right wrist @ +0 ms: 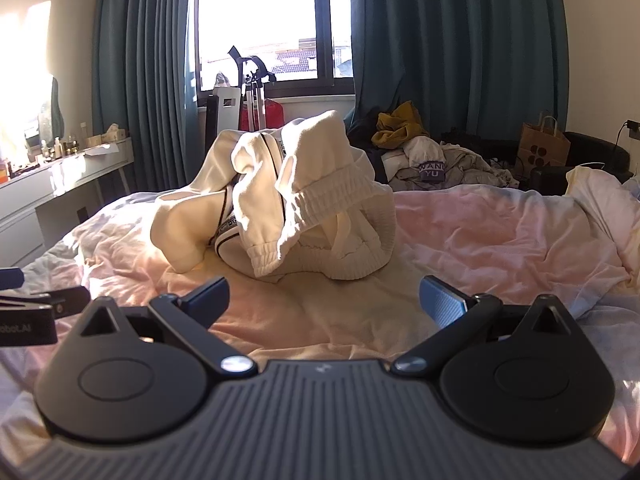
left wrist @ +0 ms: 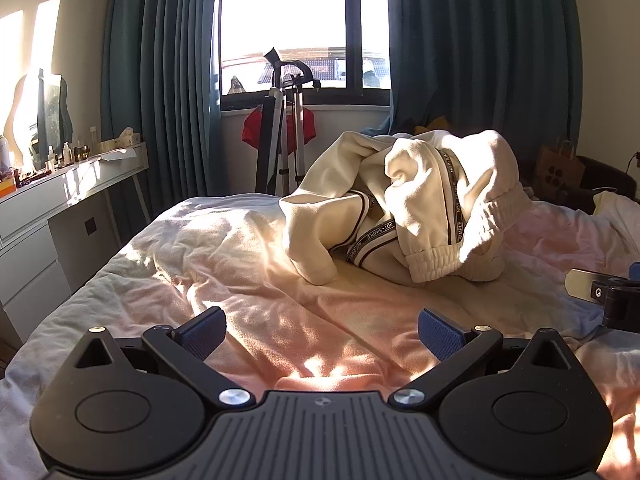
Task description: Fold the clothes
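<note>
A wide bed with a crumpled pale pink sheet (left wrist: 248, 280) fills both views, lit by patchy sun; near its middle, ahead of both grippers, lies a heaped pair of cream fleece sweatpants with black-and-white lettered side tape (left wrist: 400, 208), bunched and unfolded, one elastic cuff hanging forward; the left gripper (left wrist: 322, 330) hovers low over the sheet, jaws spread wide and empty; the right gripper (right wrist: 324, 300) likewise stands apart, holding nothing.
</note>
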{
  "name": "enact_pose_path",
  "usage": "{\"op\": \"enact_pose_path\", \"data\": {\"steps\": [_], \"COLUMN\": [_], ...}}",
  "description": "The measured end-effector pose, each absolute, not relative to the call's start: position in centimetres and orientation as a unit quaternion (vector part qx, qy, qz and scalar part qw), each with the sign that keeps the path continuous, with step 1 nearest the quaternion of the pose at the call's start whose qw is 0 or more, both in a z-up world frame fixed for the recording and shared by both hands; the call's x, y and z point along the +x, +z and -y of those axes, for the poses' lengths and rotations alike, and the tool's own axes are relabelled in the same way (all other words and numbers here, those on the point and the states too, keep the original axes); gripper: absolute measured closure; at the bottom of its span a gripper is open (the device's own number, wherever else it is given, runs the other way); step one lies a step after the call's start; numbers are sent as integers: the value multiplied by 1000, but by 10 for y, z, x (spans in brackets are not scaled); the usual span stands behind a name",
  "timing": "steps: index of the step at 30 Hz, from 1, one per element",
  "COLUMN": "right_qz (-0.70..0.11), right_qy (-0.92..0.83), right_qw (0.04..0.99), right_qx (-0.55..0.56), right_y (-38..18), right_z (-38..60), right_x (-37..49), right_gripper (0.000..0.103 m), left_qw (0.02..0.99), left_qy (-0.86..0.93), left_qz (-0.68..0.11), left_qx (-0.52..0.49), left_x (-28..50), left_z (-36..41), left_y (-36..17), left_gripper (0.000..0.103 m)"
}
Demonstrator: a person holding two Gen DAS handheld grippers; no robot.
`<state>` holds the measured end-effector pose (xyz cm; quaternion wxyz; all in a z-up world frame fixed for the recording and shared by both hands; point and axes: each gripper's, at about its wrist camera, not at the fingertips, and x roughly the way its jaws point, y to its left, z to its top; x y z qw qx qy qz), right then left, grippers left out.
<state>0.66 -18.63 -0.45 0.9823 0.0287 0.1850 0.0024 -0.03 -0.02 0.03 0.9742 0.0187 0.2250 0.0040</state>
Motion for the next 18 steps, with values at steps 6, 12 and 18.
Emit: {"op": "enact_pose_path", "data": {"steps": [6, 12, 18], "right_qz": [-173, -177, -178], "right_qy": [6, 6, 7], "right_qw": [984, 984, 984], "right_qx": [30, 24, 25], "right_y": [-2, -1, -2], "right_z": [187, 184, 183], "right_x": [0, 1, 2], "right_gripper": [0, 0, 0], "left_qw": [976, 977, 977], "left_qy": [5, 8, 8], "left_qz": [-216, -209, -211], "left_qx": [24, 31, 35], "left_x": [-3, -8, -6], "left_z": [1, 3, 3], "left_y": [2, 5, 2], "left_gripper": [0, 0, 0]}}
